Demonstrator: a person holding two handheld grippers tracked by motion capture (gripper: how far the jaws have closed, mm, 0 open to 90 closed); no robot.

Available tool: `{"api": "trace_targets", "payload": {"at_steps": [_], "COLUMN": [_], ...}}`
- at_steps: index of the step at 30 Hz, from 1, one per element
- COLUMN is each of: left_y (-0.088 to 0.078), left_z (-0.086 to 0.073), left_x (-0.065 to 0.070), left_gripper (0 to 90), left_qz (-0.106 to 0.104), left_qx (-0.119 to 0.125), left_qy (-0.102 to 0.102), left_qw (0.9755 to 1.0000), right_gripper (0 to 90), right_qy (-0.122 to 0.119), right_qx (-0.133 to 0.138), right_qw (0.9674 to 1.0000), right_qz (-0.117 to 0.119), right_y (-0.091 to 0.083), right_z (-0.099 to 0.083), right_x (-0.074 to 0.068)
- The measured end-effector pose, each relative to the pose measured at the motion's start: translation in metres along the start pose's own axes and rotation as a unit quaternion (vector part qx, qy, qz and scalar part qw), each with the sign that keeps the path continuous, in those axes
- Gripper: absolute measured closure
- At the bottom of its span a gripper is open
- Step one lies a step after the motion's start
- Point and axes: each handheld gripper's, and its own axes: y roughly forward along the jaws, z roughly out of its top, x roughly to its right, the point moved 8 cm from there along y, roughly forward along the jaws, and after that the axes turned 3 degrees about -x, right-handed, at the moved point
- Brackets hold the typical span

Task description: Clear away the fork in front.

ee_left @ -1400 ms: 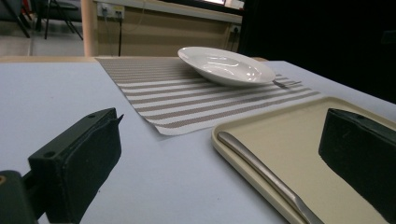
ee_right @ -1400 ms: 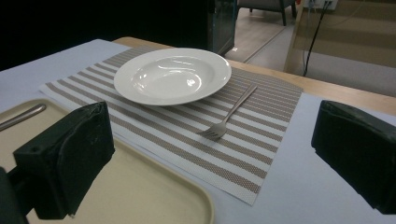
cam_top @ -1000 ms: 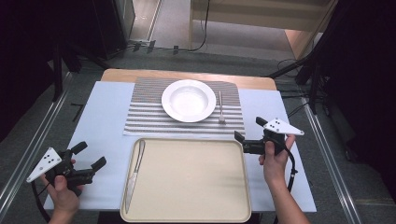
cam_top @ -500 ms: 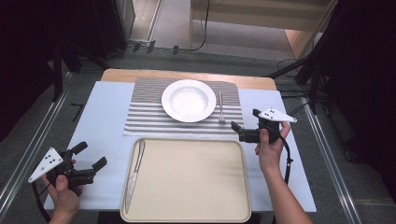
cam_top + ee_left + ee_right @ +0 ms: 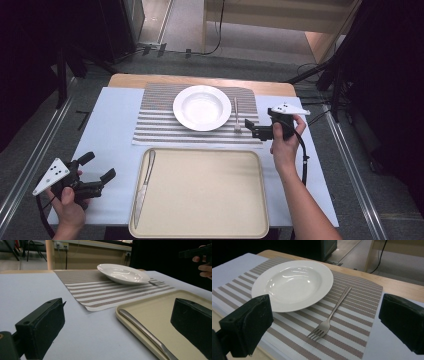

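Note:
A white deep plate (image 5: 202,107) sits on a striped placemat (image 5: 160,125), and a fork (image 5: 236,116) lies just right of it, tines toward me. A table knife (image 5: 144,185) lies along the left side of the beige tray (image 5: 210,200). My right gripper (image 5: 252,128) is open, just right of the fork's tines and pointing left. In the right gripper view, the fork (image 5: 334,312) lies between its spread jaws, beside the plate (image 5: 292,285). My left gripper (image 5: 98,166) is open and low over the table, left of the tray. In its view, the knife (image 5: 145,332) lies ahead.
A pale blue sheet (image 5: 107,130) covers the table, and bare wood (image 5: 200,80) shows at the far edge. Dark stands and cables surround the table. The tray's middle (image 5: 200,185) holds nothing. The right hand with its gripper (image 5: 197,252) appears far off in the left gripper view.
My right gripper has moved away from me and slightly left, from beside the tray's far right corner up to the fork. The left gripper has stayed put.

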Motion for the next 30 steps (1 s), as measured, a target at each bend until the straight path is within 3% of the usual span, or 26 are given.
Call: {"api": "trace_targets", "payload": {"at_steps": [6, 8, 9, 15, 19, 20, 21, 24, 26, 30], "left_y": [0.0, 0.0, 0.0, 0.0, 0.0, 0.0, 0.0, 0.0, 0.0, 0.0], "left_z": [0.0, 0.0, 0.0, 0.0, 0.0, 0.0, 0.0, 0.0, 0.0, 0.0], "left_x": [0.0, 0.0, 0.0, 0.001, 0.001, 0.001, 0.001, 0.001, 0.001, 0.001], "left_gripper": [0.0, 0.0, 0.0, 0.0, 0.0, 0.0, 0.0, 0.0, 0.0, 0.0], "left_qz": [0.0, 0.0, 0.0, -0.001, -0.002, -0.002, -0.003, -0.003, -0.004, -0.004], "left_qx": [0.0, 0.0, 0.0, 0.0, 0.0, 0.0, 0.0, 0.0, 0.0, 0.001], "left_qy": [0.0, 0.0, 0.0, 0.001, 0.001, 0.0, 0.0, 0.0, 0.0, 0.0], "left_qw": [1.0, 1.0, 1.0, 1.0, 1.0, 1.0, 1.0, 1.0, 1.0, 1.0], "right_gripper": [0.0, 0.0, 0.0, 0.0, 0.0, 12.4, 17.9, 27.0, 34.4, 46.9], "right_qy": [0.016, 0.022, 0.022, 0.047, 0.055, 0.052, 0.054, 0.065, 0.062, 0.07], "right_qx": [-0.015, -0.031, -0.031, -0.089, -0.103, -0.119, -0.119, -0.136, -0.151, -0.182], "right_qw": [0.9998, 0.999, 0.999, 0.9938, 0.9919, 0.9912, 0.9913, 0.9886, 0.9866, 0.9807], "right_qz": [0.0, 0.025, 0.025, 0.048, 0.049, 0.029, 0.015, 0.009, -0.009, -0.018], "right_y": [0.012, 0.019, 0.019, 0.041, 0.049, 0.056, 0.058, 0.067, 0.073, 0.085], "right_z": [0.008, 0.01, 0.01, 0.009, 0.009, 0.008, 0.009, 0.009, 0.008, 0.006], "right_x": [0.006, 0.007, 0.007, 0.013, 0.013, 0.014, 0.015, 0.015, 0.017, 0.02]}}
